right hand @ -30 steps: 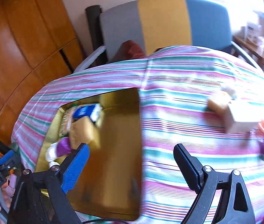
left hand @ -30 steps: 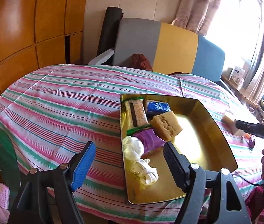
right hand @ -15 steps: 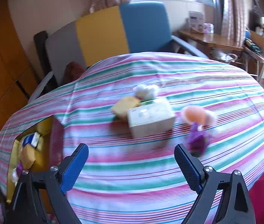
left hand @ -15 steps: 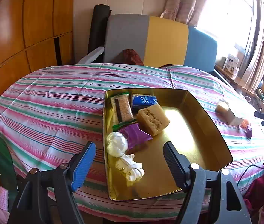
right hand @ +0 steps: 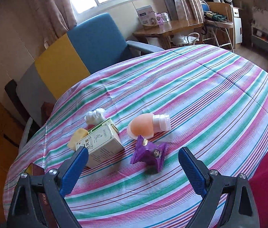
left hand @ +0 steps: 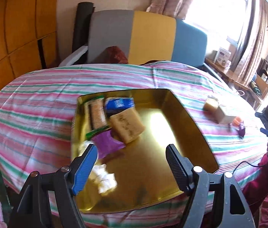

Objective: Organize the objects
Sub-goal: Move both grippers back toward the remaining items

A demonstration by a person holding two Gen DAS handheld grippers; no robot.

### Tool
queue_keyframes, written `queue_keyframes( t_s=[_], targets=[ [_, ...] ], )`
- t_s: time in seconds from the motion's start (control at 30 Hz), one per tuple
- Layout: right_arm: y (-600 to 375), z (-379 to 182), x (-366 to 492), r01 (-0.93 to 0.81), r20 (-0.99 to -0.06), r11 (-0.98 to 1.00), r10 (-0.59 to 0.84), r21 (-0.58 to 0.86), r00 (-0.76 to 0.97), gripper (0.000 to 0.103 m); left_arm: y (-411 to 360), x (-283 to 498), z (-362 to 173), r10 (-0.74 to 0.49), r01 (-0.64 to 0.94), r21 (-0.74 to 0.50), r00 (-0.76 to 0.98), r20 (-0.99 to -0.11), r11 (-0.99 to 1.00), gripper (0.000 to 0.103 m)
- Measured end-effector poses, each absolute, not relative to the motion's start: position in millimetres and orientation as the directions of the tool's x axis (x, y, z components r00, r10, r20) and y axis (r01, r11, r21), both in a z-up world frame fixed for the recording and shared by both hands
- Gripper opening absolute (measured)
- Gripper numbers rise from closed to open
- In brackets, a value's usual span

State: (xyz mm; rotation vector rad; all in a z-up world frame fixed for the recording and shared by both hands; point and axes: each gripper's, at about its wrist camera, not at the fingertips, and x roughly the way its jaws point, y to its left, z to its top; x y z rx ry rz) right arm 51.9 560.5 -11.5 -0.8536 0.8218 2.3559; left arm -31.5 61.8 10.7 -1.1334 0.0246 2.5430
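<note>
Right wrist view now faces the loose cluster on the striped pink-and-green tablecloth, where a second ago it looked across the shallow gold metal tray; the right tongs have swung away from the tray and onto what is not yet sorted. Their jaws stand wide and hold nothing. Just ahead of them lies the crinkled purple foil packet, with the white-and-green printed carton to its left, the peach egg-shaped bottle with a white cap behind it, and a yellow sponge piece and a white wad further back.

The left tongs, also wide and empty, have drifted closer over the tray's near end. Inside sit a tan sponge block, a blue packet, a grain-filled bar packet, a purple wrapper and white cotton.

Judging by this turn, the right side is lining up its next pick, probably the purple foil packet, for carrying to the tray's bare right half.
</note>
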Motion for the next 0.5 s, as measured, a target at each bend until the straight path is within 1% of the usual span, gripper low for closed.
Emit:
queue_keyframes(
  t_s=[0.2,0.4,0.5],
  targets=[
    [564.9,-13.9,54.9,-0.611,-0.681,-0.677,0.219,0.410,-0.699,0.098,112.1,-32.7,28.0,0.391,-0.463,-0.097,-0.596,-0.702,-0.881,0.074],
    [571.4,-16.9,60.7,-0.607,-0.665,-0.643,0.197,0.467,-0.721,0.100,166.6,-33.4,33.0,0.417,-0.561,-0.043,-0.560,-0.716,-0.827,0.074],
    [575.0,-18.3,63.9,-0.601,-0.657,-0.627,0.182,0.496,-0.731,0.100,190.0,-37.8,34.6,0.444,-0.597,-0.064,-0.516,-0.732,-0.800,0.074]
  ],
)
